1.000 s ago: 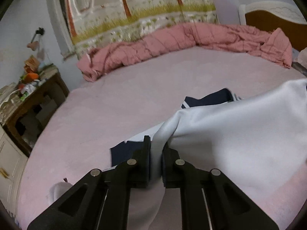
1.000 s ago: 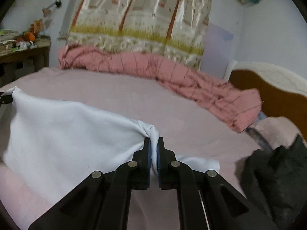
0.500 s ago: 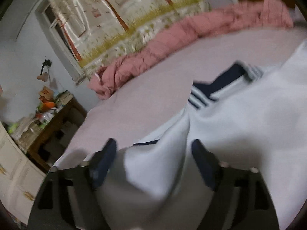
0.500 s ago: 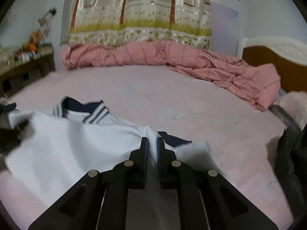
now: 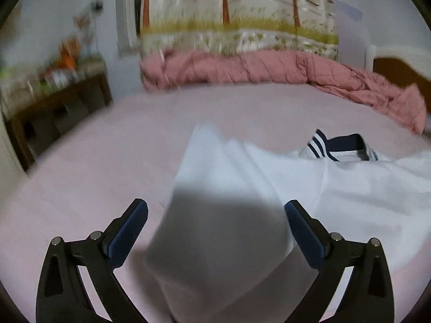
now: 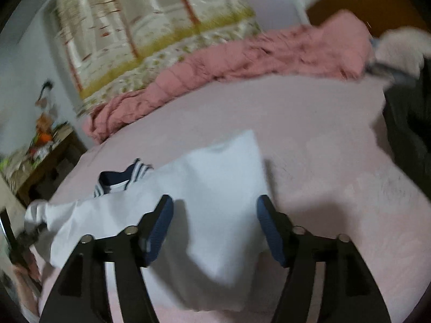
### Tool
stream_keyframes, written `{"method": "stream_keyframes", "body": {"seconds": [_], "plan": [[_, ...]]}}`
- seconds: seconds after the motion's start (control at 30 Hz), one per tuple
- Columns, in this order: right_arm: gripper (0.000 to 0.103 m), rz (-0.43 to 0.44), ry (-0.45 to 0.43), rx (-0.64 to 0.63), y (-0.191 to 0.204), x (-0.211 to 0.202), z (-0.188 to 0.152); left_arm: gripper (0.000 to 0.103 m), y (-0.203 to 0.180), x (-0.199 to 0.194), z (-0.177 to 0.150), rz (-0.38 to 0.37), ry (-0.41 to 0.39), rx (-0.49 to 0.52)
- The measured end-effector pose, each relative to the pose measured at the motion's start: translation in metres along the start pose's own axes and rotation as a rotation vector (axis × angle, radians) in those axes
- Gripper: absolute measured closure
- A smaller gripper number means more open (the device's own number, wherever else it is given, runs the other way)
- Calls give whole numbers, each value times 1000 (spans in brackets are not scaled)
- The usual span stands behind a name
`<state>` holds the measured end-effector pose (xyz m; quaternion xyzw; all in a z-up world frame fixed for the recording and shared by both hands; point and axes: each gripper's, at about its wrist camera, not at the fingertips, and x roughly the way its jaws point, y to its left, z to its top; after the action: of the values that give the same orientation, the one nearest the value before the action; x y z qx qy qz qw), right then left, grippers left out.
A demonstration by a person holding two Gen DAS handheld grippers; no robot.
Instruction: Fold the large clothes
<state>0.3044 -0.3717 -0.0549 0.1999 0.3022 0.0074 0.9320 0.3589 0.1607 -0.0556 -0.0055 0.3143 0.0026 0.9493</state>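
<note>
A white garment [image 5: 282, 183] with a navy striped collar [image 5: 342, 145] lies spread on the pink bed [image 5: 107, 161]. My left gripper [image 5: 215, 215] is open, its jaws wide apart over the garment's left part, holding nothing. In the right wrist view the same garment [image 6: 215, 188] lies flat, its collar [image 6: 121, 180] to the left. My right gripper [image 6: 214, 218] is open above the garment's right corner, also empty.
A rumpled pink quilt [image 5: 256, 67] lies along the bed's far side under a patterned curtain [image 5: 237, 13]. A cluttered wooden side table [image 5: 54, 99] stands left of the bed. Dark clothing [image 6: 409, 134] lies at the bed's right edge, by the headboard [image 5: 398, 67].
Both grippers were shut on the white garment, holding it up. They lowered it onto the bed, the left opened first, and now both are open with the garment lying flat.
</note>
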Motion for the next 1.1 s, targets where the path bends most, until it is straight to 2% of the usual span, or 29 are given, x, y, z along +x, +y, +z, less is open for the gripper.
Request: {"method": "stream_keyframes", "body": {"seconds": [0.03, 0.07, 0.1, 0.13, 0.17, 0.2, 0.23, 0.3, 0.37, 0.43, 0.47, 0.53, 0.57, 0.63, 0.67, 0.77, 0.83, 0.93, 0.97, 1.03, 1.1], "plan": [[28, 11, 24, 38, -8, 5, 1, 10, 6, 4, -1, -57, 18, -34], [28, 44, 59, 67, -14, 12, 0, 35, 10, 6, -2, -107, 26, -62], [28, 98, 107, 97, -19, 20, -1, 68, 14, 6, -3, -161, 29, -92], [34, 146, 149, 120, -22, 26, -1, 86, 18, 3, -4, -197, 14, -121], [45, 162, 155, 130, -23, 28, -3, 91, 16, -4, -6, -198, -11, -125], [72, 182, 140, 130, -22, 28, -3, 93, 14, -13, -7, -189, -48, -125], [83, 195, 111, 114, -19, 25, -1, 93, 14, -25, -8, -186, -98, -135], [89, 194, -32, 25, 1, 6, 7, 93, 16, -46, -8, -181, -182, -169], [91, 156, -113, -62, 28, -3, 15, 93, 21, -59, -5, -150, -245, -195], [91, 131, -138, -102, 44, 1, 22, 93, 28, -53, -3, -91, -216, -208], [91, 92, -131, -112, 50, 11, 28, 93, 32, -43, -3, -80, -183, -229], [91, 39, -63, -105, 49, 36, 31, 92, 39, -13, -6, -58, -47, -257], [91, -4, 14, -105, 45, 54, 28, 92, 40, -2, -6, -56, -10, -262], [88, -60, 117, -100, 35, 78, 15, 88, 38, 5, -5, -48, 25, -248], [87, -64, 128, -94, 32, 80, 13, 85, 34, 5, -4, -24, 23, -224], [79, -93, 84, -124, 35, 71, 14, 59, 24, 1, -7, 76, 15, -175], [61, -127, 71, -132, 35, 69, 11, 36, 23, -8, -8, 98, -21, -182], [39, -171, 20, -124, 33, 56, 12, 21, 21, -22, -8, 78, -107, -166], [35, -174, -15, -117, 33, 47, 12, 18, 17, -28, -8, 74, -142, -149], [20, -166, -75, -116, 33, 30, 11, 0, 4, -43, -10, 90, -229, -103], [12, -151, -150, -132, 39, 12, 8, 0, -8, -54, -10, 93, -292, -51]]}}
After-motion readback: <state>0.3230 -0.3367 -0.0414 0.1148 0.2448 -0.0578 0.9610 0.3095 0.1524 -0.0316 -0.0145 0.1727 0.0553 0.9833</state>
